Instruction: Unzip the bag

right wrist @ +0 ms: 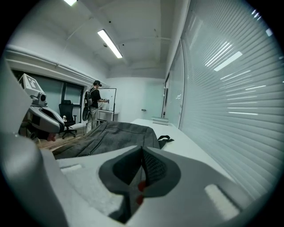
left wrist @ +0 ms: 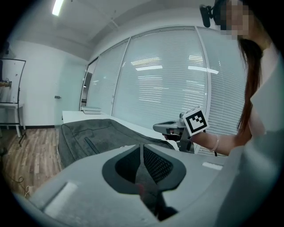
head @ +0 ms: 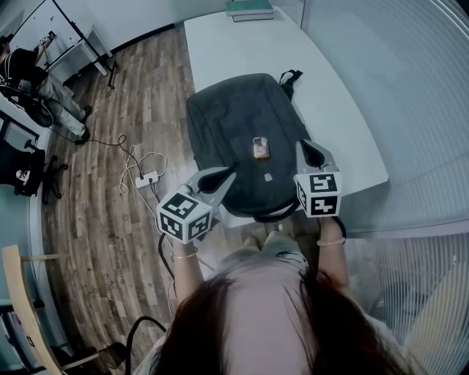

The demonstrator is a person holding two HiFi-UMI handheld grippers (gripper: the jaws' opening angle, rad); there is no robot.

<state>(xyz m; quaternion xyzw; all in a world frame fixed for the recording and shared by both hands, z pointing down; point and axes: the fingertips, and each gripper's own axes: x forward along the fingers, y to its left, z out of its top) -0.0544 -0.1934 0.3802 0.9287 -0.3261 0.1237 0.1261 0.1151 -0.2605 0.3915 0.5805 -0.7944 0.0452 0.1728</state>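
A dark grey backpack [head: 242, 124] lies flat on the white table [head: 220, 44], with its top handle [head: 275, 214] at the near edge and a small orange tag [head: 260, 148] on its front. My left gripper [head: 229, 174] hovers over the bag's near left edge, jaws together with nothing seen between them. My right gripper [head: 311, 150] is over the bag's near right edge, also shut and empty. The left gripper view shows the left gripper [left wrist: 142, 148], the bag [left wrist: 88, 133] beyond it and the right gripper [left wrist: 171, 127]. In the right gripper view the right gripper [right wrist: 142, 151] points along the bag [right wrist: 120, 133].
Books [head: 250, 10] lie at the table's far end. A glass wall with blinds [head: 410, 88] runs along the right. A power strip [head: 146, 178] with cables lies on the wooden floor at left, with a black chair [head: 22, 168] beyond. A person [right wrist: 93, 106] stands far off.
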